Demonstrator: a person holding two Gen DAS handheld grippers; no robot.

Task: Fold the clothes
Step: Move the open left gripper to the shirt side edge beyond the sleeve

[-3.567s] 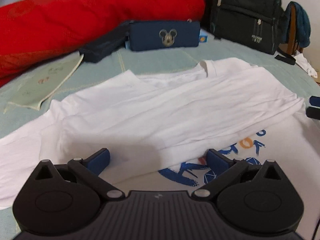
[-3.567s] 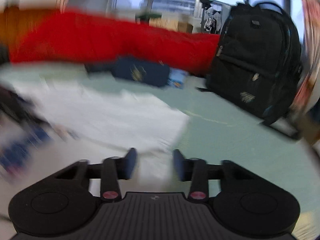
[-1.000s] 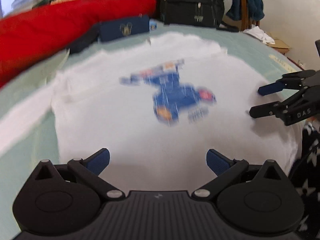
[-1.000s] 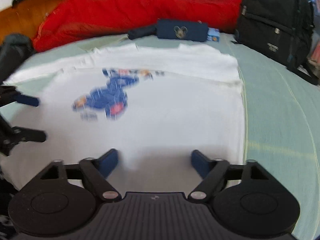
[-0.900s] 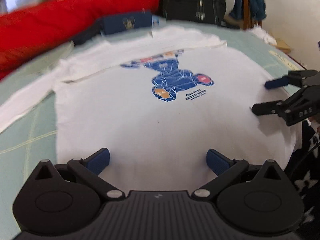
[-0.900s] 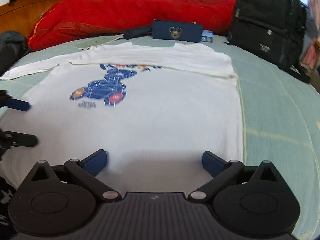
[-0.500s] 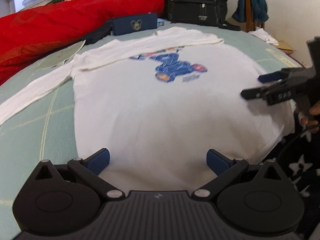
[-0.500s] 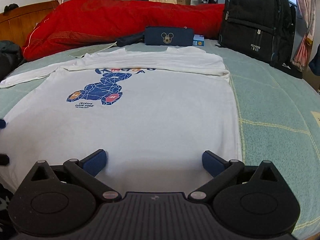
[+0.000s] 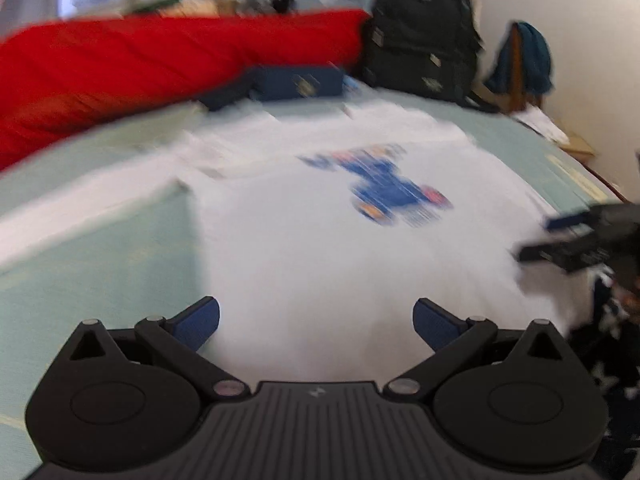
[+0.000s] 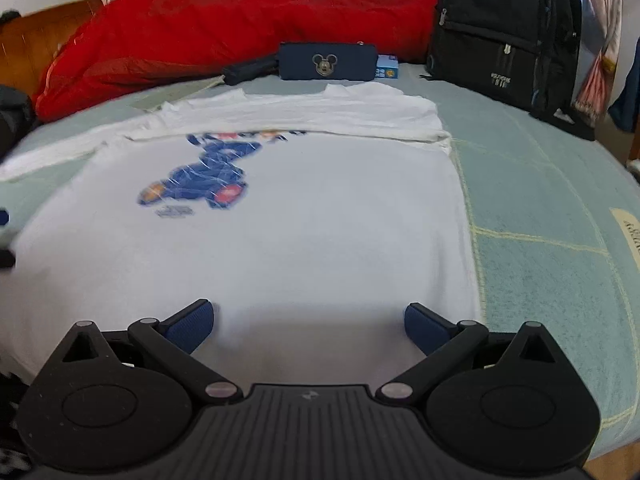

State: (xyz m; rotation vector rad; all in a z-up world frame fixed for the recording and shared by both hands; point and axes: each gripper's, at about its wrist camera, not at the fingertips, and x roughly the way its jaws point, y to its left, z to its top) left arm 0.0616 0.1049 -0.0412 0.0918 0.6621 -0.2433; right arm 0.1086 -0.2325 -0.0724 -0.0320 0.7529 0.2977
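We see the T-shirt lying flat on the bed, its printed figure left of the middle in the right wrist view. A folded band of the shirt lies across its far end. Behind the shirt a pouch lies on the bed, with a long flat case to its left and a small box touching its right end. Behind these a quilt stretches along the far edge. A backpack stands upright to the right of the quilt. Beyond the bed's right side, in the left wrist view, a chair bears a draped garment.
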